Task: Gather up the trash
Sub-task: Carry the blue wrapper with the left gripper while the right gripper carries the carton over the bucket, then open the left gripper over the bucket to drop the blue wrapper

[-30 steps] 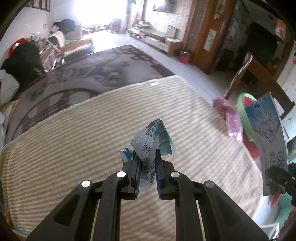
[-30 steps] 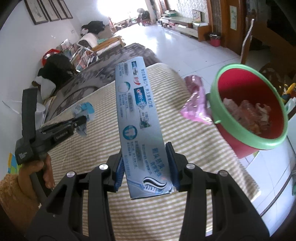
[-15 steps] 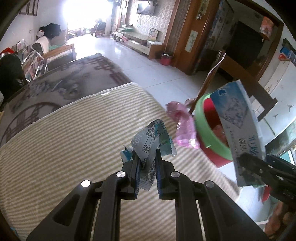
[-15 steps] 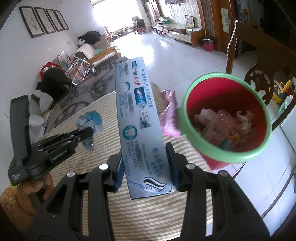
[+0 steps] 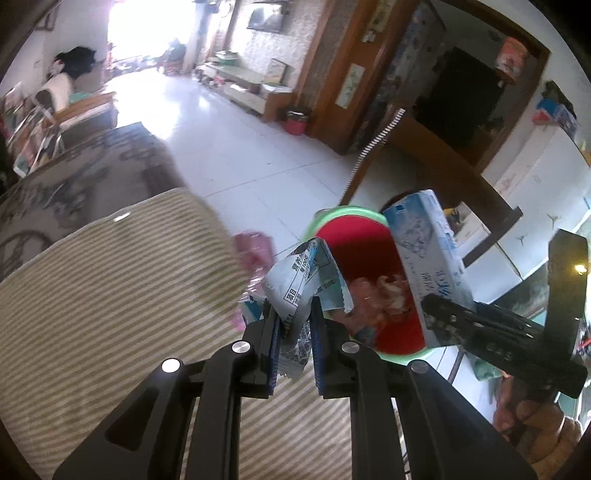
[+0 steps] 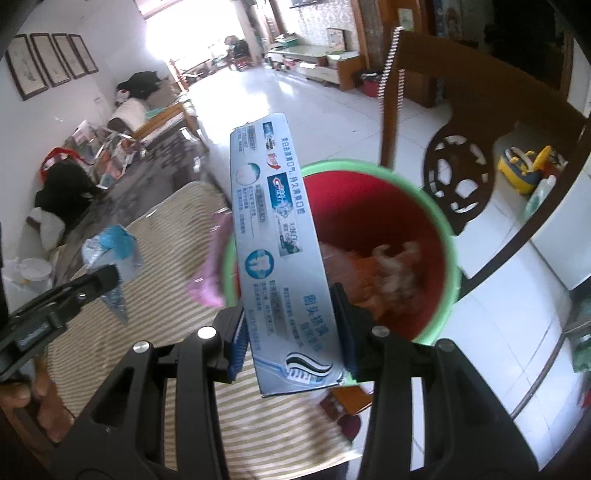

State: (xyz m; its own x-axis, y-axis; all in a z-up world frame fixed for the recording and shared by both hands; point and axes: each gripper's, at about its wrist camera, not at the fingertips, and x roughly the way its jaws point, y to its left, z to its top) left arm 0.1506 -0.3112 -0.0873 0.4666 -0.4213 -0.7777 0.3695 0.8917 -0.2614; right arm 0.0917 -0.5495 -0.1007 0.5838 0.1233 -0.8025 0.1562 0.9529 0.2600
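Both loads near the red bin (image 6: 436,236): right hand-held gripper (image 6: 291,332) clamps the toothpaste box (image 6: 277,236), left hand-held gripper (image 5: 293,332) pinches the crumpled wrapper (image 5: 306,280). Centre each over the rim at twelve o'clock before letting go.

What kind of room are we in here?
Most likely a home living and dining room: tiled floor, TV above a low cabinet, framed pictures, a carved wooden chair, and a striped tablecloth beside a red trash bucket.
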